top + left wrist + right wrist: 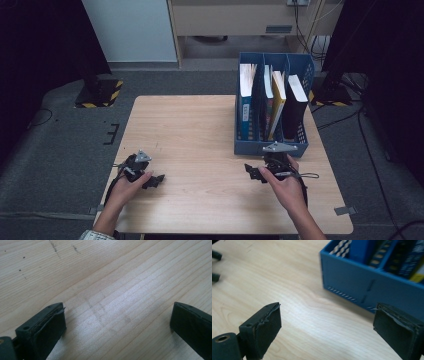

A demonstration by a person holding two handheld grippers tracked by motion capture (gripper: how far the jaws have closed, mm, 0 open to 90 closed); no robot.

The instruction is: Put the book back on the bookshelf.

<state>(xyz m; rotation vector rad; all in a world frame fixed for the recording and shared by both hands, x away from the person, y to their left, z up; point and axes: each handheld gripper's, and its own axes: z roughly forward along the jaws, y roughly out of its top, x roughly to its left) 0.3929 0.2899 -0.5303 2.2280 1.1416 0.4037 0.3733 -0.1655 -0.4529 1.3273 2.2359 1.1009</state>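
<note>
Left tool (pixel 156 180): held in the person's left hand (pixel 127 187) at the near left part of the pale wood-grain bench (pixel 200 130), low over the surface and pointing toward the middle. In the left gripper view its two black jaws stand wide apart with bare wood between them: released, grasping nothing.

Centre of the bench: bare wood with a few dark specks and faint scratches toward the far left.

Right tool (pixel 254 172): held in the person's right hand (pixel 287 187) at the near right part of the bench, just in front of the blue plastic three-compartment file box (pixel 272 147). Its jaws point toward the left tool and stand wide apart in the right gripper view, with nothing between the pads: released. The near left corner of the box lies just beyond them, not touching.

File box: stands upright on the far right part of the bench. Left compartment holds a blue-spined book (pixel 246 100); middle compartment holds two books leaning together, one yellow-edged (pixel 276 102); right compartment holds a black book with white top edge (pixel 296 102).
</note>
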